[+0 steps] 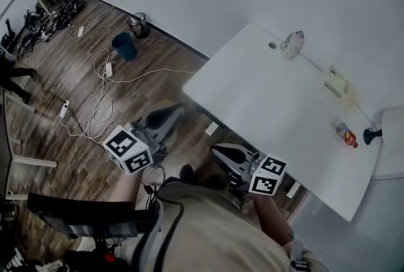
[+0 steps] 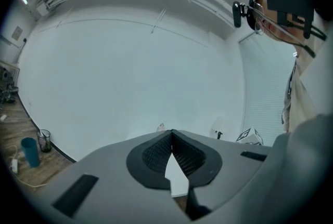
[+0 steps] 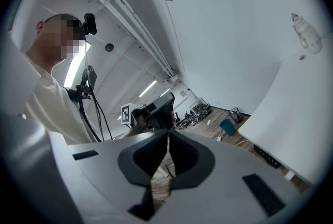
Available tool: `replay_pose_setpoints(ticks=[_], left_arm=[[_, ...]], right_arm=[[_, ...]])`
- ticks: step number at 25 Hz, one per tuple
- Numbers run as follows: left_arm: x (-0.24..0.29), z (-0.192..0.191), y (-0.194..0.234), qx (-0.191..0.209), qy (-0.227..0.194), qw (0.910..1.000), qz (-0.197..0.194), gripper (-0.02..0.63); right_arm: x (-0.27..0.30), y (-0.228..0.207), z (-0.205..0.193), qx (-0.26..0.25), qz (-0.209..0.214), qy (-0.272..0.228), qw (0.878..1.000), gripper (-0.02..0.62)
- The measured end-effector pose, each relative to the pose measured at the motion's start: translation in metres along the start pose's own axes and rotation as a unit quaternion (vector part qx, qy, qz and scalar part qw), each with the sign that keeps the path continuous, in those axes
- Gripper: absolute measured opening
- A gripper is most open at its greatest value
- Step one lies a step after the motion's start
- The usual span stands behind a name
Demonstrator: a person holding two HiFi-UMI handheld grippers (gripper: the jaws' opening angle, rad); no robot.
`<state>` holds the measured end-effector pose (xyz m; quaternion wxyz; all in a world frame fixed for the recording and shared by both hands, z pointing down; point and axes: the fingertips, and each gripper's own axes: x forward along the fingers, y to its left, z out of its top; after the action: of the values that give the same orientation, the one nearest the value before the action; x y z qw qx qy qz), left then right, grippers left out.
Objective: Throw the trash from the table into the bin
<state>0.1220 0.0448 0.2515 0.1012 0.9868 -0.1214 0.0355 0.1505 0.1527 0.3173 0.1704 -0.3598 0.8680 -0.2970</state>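
Note:
On the white table point(image 1: 265, 94) lie a crumpled white bottle point(image 1: 292, 43), a yellowish wrapper point(image 1: 338, 82) and a small red-labelled bottle point(image 1: 346, 134). A blue bin point(image 1: 124, 47) and a black mesh bin point(image 1: 139, 24) stand on the wooden floor by the far wall. My left gripper point(image 1: 178, 110) is shut and holds nothing, hanging in the air off the table's near-left corner. My right gripper point(image 1: 216, 149) is shut and empty too, just short of the table's near edge. In the right gripper view the jaws point(image 3: 167, 135) meet, with the white bottle point(image 3: 307, 33) far off.
Cables and power strips point(image 1: 101, 94) trail across the floor between me and the bins. A black object point(image 1: 371, 134) stands at the table's right end. Equipment is piled in the far left corner point(image 1: 50, 12). In the left gripper view the blue bin point(image 2: 30, 151) is low at left.

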Motion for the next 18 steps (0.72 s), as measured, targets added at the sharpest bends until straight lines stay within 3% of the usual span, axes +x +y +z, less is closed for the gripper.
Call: replay_pose_setpoints(ticks=[8,18], left_arm=[[-0.003,-0.008,-0.02,0.017,0.024,0.9976,-0.062,0.011],[-0.06,-0.023,-0.011,0.049,0.018,0.989,-0.138,0.011]], right_arm=[[-0.002,0.009,-0.006,0.007,-0.033,-0.027,0.999,0.023],[0.049,0.035,-0.042,0.0,-0.122,-0.044,0.992,0.023]])
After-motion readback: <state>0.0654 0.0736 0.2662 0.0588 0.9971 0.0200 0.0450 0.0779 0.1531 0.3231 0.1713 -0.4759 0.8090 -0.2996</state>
